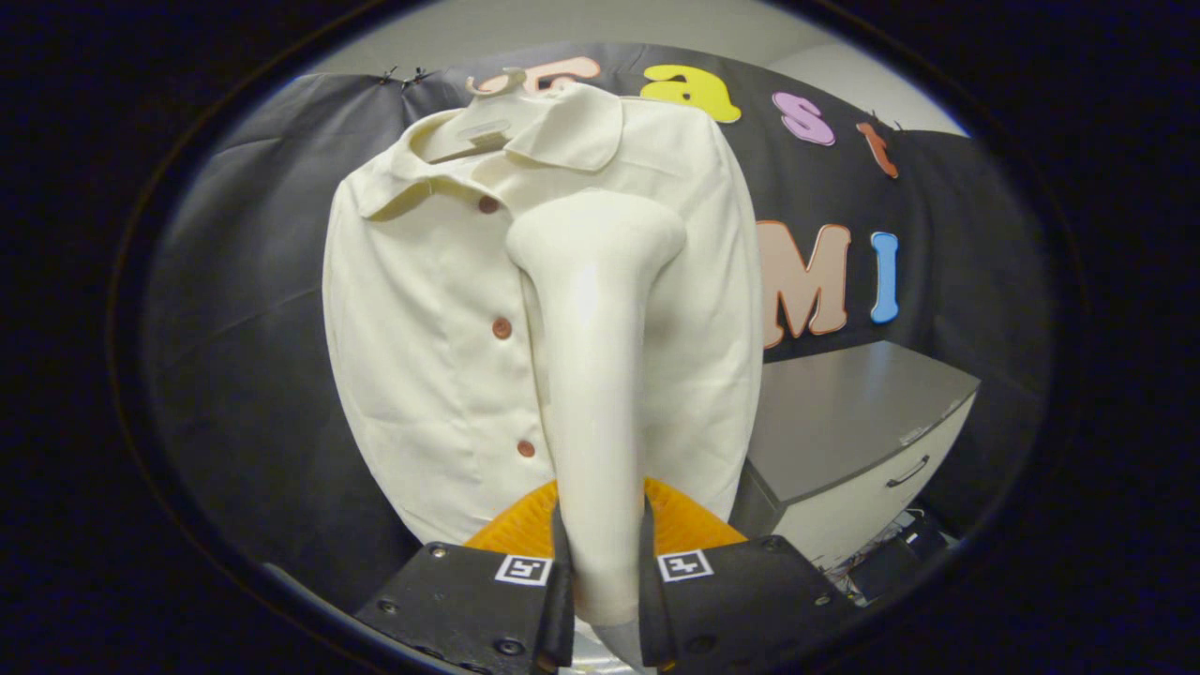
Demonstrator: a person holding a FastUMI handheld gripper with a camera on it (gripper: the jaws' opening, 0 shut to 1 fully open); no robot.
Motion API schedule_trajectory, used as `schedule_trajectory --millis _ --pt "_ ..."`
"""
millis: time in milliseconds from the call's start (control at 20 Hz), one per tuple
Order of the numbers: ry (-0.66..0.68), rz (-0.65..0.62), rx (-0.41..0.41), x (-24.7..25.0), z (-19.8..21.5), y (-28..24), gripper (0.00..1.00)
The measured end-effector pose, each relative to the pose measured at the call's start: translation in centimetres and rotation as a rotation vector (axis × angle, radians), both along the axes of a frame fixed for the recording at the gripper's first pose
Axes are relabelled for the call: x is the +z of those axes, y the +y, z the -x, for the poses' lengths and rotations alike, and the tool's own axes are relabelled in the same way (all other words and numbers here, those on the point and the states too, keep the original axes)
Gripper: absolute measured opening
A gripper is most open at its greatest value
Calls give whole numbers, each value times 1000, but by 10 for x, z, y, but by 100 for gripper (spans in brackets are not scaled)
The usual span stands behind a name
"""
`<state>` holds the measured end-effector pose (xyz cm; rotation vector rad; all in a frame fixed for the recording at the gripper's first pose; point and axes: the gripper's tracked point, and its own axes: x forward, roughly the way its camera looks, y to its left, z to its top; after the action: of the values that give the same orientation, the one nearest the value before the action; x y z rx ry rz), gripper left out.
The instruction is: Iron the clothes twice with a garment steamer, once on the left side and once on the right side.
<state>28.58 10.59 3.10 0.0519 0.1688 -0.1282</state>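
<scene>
A cream short shirt [422, 328] with brown buttons hangs on a pale hanger [478, 127] against the booth wall. My gripper [600, 562] is shut on the handle of a cream garment steamer [595, 356], which stands upright between the two black fingers [525, 600]. The steamer's wide head [600, 234] points up and sits in front of the shirt's right half, just right of the button row. Whether the head touches the cloth I cannot tell. The steamer hides part of the shirt's right side.
A grey-topped white cabinet [853, 422] with a drawer handle stands to the right of the shirt. Some cables and dark gear [891, 558] lie at its foot. Behind the fingers an orange ribbed part [684, 520] of the gripper shows.
</scene>
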Motion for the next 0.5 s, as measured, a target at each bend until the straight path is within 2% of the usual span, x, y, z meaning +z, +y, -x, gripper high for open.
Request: schedule_trajectory --millis 500 --pt "115 -29 -13 -71 -5 -3 27"
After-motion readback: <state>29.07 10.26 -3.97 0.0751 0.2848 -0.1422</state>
